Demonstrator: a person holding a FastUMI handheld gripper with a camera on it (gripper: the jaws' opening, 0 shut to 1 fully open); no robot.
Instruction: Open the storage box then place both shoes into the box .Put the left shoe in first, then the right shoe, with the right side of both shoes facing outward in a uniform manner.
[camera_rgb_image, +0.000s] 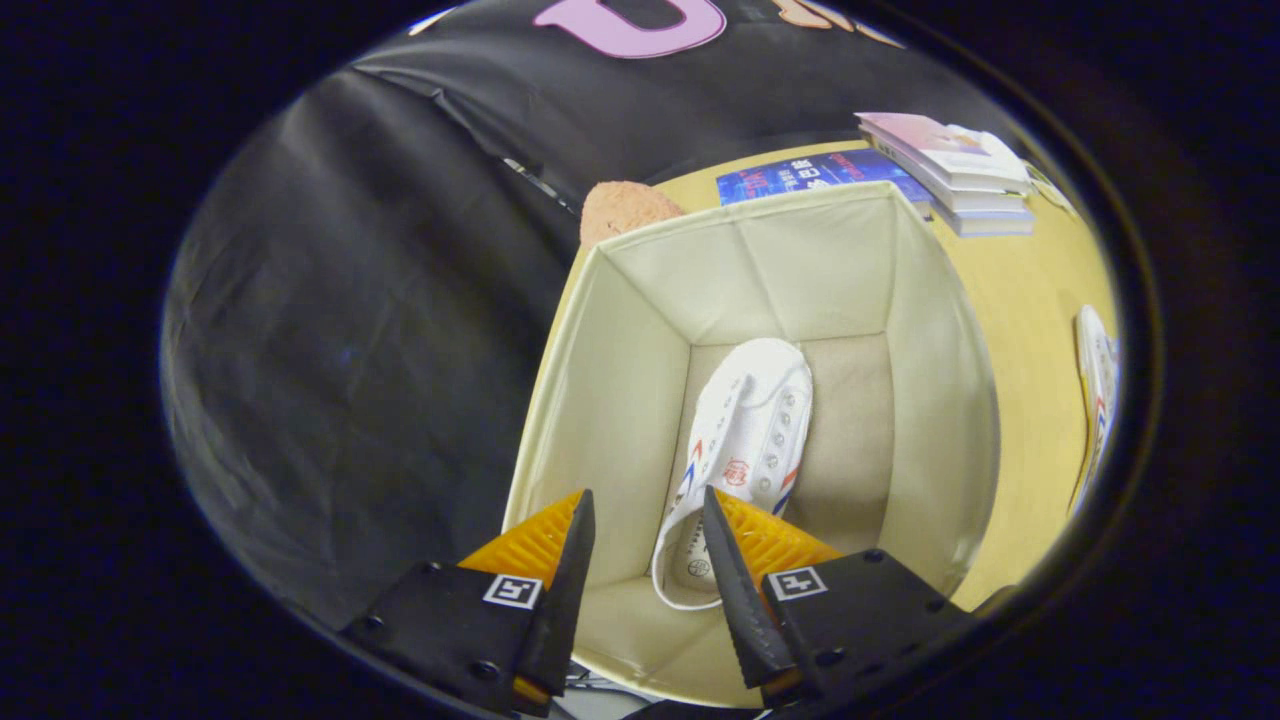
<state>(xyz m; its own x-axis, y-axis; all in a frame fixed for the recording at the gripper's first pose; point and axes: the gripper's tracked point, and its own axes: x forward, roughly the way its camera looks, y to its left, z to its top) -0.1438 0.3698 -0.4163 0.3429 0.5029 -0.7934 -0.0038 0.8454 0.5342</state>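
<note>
gripper is held above the open box, fingers parted, nothing gripped. one shoe is seen lying on the box floor, toe pointing away, its heel just beyond the fingertips. a second shoe lies on the table beside the box, well apart; its detail is blurred, possibly the right one. books are stacked beyond the box.

Gripper points steeply downward, tilted a little off level. Its two fingers stand parted with a clear gap between them, nothing clamped, both tips free of contact.
</note>
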